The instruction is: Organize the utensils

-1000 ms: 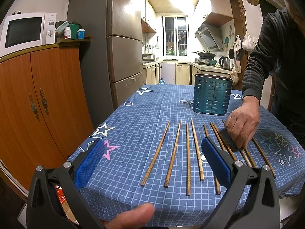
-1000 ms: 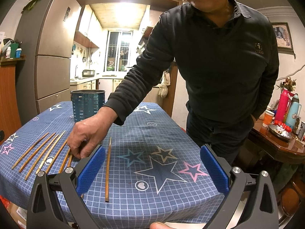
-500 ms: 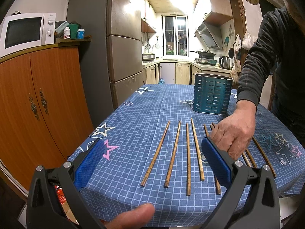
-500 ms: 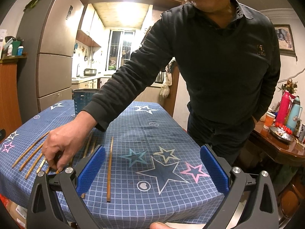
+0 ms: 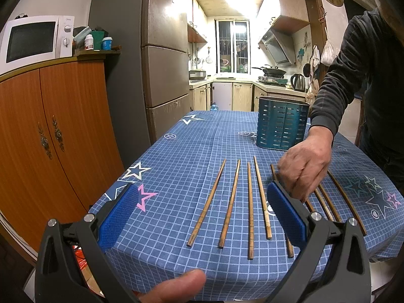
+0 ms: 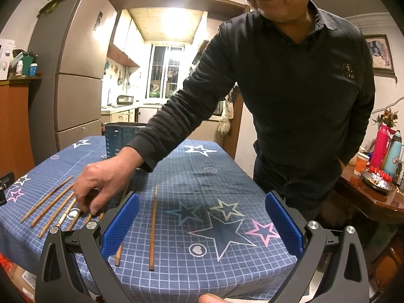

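Observation:
Several wooden chopsticks [image 5: 231, 203] lie side by side on the blue star-patterned tablecloth [image 5: 176, 166]; they also show in the right wrist view [image 6: 152, 227]. A teal perforated utensil holder [image 5: 282, 122] stands upright behind them, and it also shows in the right wrist view [image 6: 118, 139]. A person's bare hand [image 5: 303, 169] rests on the chopsticks right of centre. My left gripper [image 5: 202, 214] is open and empty above the table's near edge. My right gripper [image 6: 202, 224] is open and empty over the table's right part.
A man in a dark sweater [image 6: 303, 88] leans over the table from the right. An orange cabinet [image 5: 50, 131] with a microwave [image 5: 32, 41] and a fridge [image 5: 151, 63] stand left. A side table with flasks [image 6: 386, 149] stands far right.
The person's hand has slid along the chopsticks toward the table's near edge and leftward. Both grippers have stayed open and nearly still.

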Demonstrator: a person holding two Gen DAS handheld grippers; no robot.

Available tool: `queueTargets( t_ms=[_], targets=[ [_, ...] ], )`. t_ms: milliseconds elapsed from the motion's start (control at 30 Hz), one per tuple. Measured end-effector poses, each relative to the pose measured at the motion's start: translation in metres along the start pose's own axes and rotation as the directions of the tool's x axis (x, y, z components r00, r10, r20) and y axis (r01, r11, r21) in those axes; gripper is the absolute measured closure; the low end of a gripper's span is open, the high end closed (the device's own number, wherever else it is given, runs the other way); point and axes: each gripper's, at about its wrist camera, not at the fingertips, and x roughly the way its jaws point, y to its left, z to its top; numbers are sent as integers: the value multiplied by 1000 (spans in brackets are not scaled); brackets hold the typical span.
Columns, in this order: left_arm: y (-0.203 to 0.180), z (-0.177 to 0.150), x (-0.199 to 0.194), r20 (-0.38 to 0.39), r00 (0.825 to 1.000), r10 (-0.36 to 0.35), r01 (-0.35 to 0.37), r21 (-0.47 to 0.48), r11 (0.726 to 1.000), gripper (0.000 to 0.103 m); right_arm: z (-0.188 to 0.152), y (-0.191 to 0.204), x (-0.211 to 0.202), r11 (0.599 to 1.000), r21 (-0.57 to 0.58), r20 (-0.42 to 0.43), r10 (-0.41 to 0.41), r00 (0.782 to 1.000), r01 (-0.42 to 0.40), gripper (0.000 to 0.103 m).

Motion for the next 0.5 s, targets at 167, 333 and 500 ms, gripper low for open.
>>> queueTargets(
  t_ms=[167,333,500],
  targets=[
    [10,-5,-1,21,1000,14,-13,-7,1000,5,-1,-3,-4,1000,4,42,-20,999,19,4],
    [40,-15,2,26,998,65,-63,-88,994,5,-9,-10,-2,999,13,39,-32,999,32,4],
    [55,-26,7,-13,997,75,-75,-78,994,5,-19,-19,7,998,56,-38,21,999,-19,4]
  ],
)
